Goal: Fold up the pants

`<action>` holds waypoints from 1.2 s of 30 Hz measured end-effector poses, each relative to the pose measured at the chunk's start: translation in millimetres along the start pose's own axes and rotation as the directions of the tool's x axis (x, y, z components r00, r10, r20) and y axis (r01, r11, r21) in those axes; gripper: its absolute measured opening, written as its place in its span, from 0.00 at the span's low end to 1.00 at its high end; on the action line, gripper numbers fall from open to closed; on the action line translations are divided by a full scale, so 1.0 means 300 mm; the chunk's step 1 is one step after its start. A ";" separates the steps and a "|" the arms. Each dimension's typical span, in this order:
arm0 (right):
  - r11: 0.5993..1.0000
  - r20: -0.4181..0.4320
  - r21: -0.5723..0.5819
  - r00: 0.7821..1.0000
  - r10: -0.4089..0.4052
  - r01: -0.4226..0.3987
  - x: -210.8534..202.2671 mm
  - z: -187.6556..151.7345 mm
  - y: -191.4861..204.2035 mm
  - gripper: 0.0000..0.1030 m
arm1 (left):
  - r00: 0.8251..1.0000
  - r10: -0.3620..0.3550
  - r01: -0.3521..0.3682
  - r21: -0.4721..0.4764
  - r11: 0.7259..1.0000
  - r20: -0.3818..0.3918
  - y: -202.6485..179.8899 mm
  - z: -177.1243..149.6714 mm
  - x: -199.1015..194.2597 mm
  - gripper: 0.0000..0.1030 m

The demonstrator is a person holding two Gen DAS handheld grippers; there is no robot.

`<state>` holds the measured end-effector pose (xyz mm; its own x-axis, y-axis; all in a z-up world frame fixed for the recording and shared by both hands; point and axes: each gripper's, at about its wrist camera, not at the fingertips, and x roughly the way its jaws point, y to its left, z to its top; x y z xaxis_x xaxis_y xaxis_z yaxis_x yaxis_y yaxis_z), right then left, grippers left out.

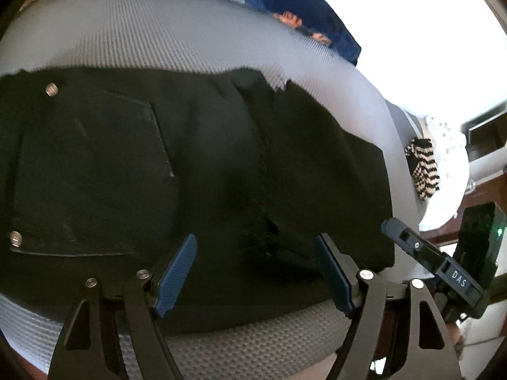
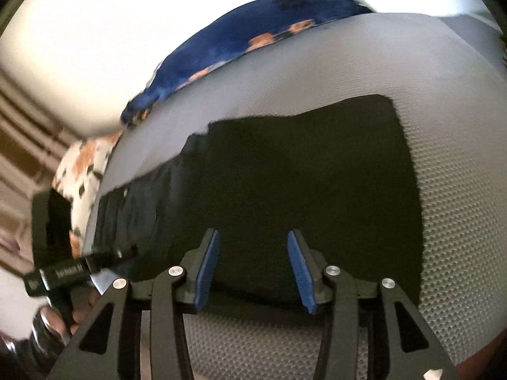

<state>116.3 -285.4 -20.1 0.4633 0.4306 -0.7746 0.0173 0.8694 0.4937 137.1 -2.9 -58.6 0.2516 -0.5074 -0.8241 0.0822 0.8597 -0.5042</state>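
Note:
Black pants [image 1: 190, 174] lie folded flat on a grey mesh mat [image 1: 158, 41], with a back pocket and metal rivets showing at the left. My left gripper [image 1: 255, 247] is open and empty just above the pants' near edge. The other gripper's body [image 1: 443, 266] shows at the right. In the right wrist view the pants [image 2: 301, 174] fill the middle of the mat [image 2: 459, 221]. My right gripper [image 2: 253, 243] is open and empty over the near edge of the pants. The left gripper's body [image 2: 63, 272] shows at the left.
A blue cloth with orange print [image 1: 285, 3] lies past the mat's far edge; it also shows in the right wrist view [image 2: 237, 41]. A black-and-cream striped item [image 1: 423, 167] and white fabric lie off the mat to the right. A white-and-orange patterned cloth [image 2: 85, 171] lies left of the mat.

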 end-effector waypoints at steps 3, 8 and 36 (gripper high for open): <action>1.000 0.004 0.027 1.000 0.000 0.000 -0.002 -0.002 -0.027 0.45 | 0.998 -0.040 0.038 -0.049 0.998 -0.043 0.009 0.013 0.035 0.68; 0.999 -0.021 0.041 1.000 0.007 -0.006 0.016 -0.002 -0.046 0.45 | 0.994 -0.086 0.079 -0.104 0.991 -0.065 0.022 0.033 0.060 0.67; 0.994 -0.059 0.108 0.998 -0.012 0.019 0.048 0.009 -0.081 0.45 | 0.992 -0.091 0.091 -0.001 0.996 -0.087 -0.023 -0.066 0.083 0.08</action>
<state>125.0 -300.8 -42.2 0.4101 0.4333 -0.8026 0.1218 0.8461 0.5190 123.8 -22.7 -80.7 0.1585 -0.5866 -0.7942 0.1036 0.8098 -0.5774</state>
